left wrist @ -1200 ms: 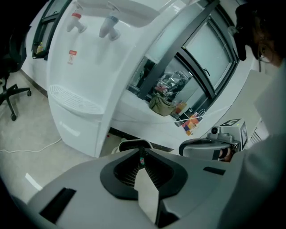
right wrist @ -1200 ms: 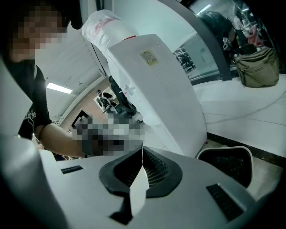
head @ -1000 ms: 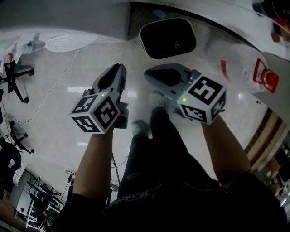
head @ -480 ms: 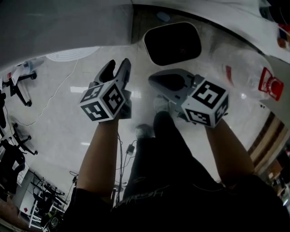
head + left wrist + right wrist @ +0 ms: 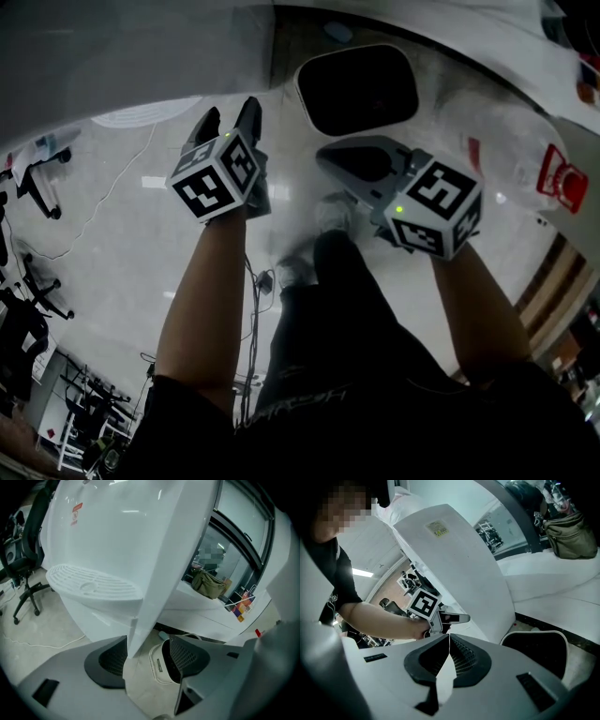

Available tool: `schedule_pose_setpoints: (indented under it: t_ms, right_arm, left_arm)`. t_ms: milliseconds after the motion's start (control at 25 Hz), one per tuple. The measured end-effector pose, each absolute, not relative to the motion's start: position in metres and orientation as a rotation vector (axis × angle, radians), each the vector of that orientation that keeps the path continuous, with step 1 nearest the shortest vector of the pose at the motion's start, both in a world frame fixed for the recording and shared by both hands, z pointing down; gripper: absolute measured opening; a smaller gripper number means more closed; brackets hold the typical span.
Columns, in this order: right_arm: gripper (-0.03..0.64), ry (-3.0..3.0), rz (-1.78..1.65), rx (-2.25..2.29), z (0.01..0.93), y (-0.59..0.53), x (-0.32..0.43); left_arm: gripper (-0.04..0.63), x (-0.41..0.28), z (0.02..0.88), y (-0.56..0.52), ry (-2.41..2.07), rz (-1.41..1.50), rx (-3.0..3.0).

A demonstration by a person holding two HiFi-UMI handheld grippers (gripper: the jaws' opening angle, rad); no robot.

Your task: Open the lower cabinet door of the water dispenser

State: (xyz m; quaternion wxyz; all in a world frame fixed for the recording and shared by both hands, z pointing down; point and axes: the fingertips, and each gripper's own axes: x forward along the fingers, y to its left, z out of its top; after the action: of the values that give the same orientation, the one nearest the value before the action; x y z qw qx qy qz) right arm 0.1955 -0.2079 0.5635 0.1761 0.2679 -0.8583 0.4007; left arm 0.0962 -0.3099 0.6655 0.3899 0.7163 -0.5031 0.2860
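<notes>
The water dispenser (image 5: 117, 536) stands on the floor at the left of the scene. Its lower cabinet door (image 5: 115, 616) is the white face under the drip tray (image 5: 91, 584), shut as far as I can judge (no handle or recess shows in any view). The left gripper (image 5: 228, 114) is close before it with its fingers (image 5: 105, 660) spread wide, having just been opening. The dispenser's front corner edge (image 5: 140, 620) lines up with the gap, nearer the left finger, and neither pad presses on it. The main risk, I think, is closing on that smooth sloped corner instead of the door's own edge. The pads would have little to bite on and could slide off as the pull begins, or drag the whole cabinet across the floor rather than swing the door. Just right of the corner a dark waste bin (image 5: 159, 667) with a white rim sits near the dispenser's foot, and a door opening that way might knock it. Farthest right, the right gripper (image 5: 328, 157) hangs with its fingers pressed together on nothing, apart from the dispenser, so nothing steadies the body should the door stick.
</notes>
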Motion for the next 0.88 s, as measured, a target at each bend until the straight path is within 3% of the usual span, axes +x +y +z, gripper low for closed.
schedule_pose_setpoints:
  t_ms: [880]
  right_arm:
    - [0.014, -2.409, 1.133, 0.747, 0.577, -0.205, 0.209]
  left_arm:
    - [0.261, 0.082, 0.690, -0.334, -1.479, 0.693, 1.708]
